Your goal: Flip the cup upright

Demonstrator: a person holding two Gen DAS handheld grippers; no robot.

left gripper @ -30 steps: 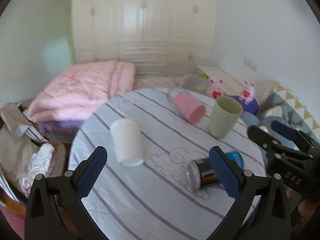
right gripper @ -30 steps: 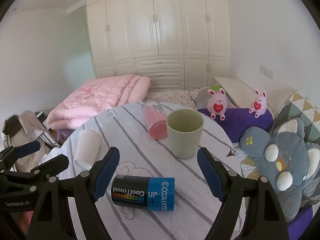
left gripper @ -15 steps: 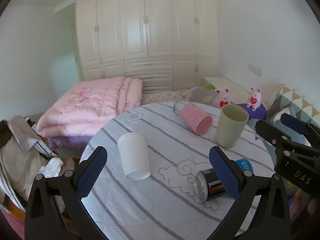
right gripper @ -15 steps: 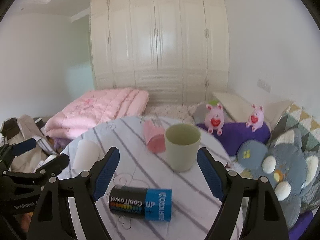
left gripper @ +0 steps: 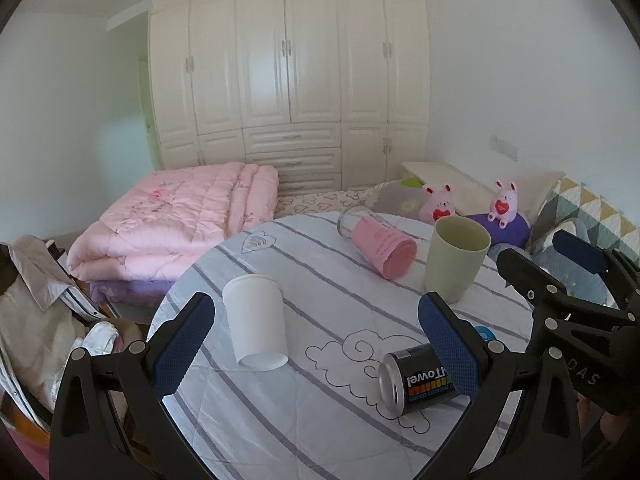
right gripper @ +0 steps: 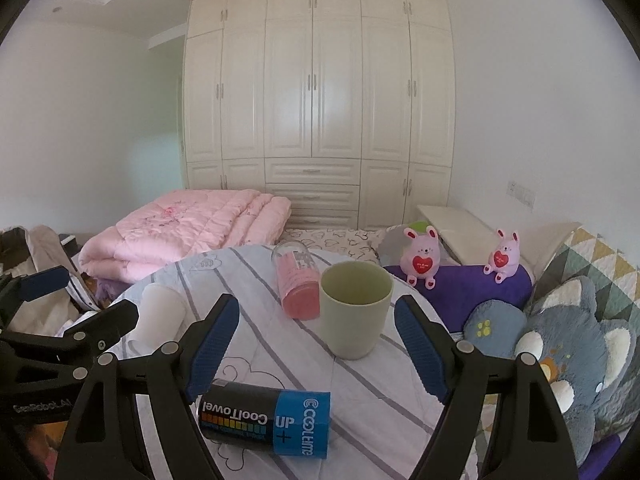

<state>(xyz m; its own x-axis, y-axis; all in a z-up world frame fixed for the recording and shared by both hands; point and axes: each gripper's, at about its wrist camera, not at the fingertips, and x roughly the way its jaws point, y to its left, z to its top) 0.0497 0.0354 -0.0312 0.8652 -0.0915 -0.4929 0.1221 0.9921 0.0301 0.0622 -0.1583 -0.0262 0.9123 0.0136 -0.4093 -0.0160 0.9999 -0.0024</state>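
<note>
On the round striped table (left gripper: pixel 320 420), the white paper cup (left gripper: pixel 256 326) sits upside down on the left. The black and blue can (left gripper: pixel 416 378) lies on its side to the right of it. Behind the can stands the green cup (left gripper: pixel 454 258), with the pink glass bottle (left gripper: pixel 378 244) lying just left of it.

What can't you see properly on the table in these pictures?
- White cup, right wrist view: the left gripper's arm hides its lower part.
- Can, left wrist view: the left gripper finger covers its blue end and half the label.
- Table, both views: the near edge is cut off by the gripper bodies.
</note>
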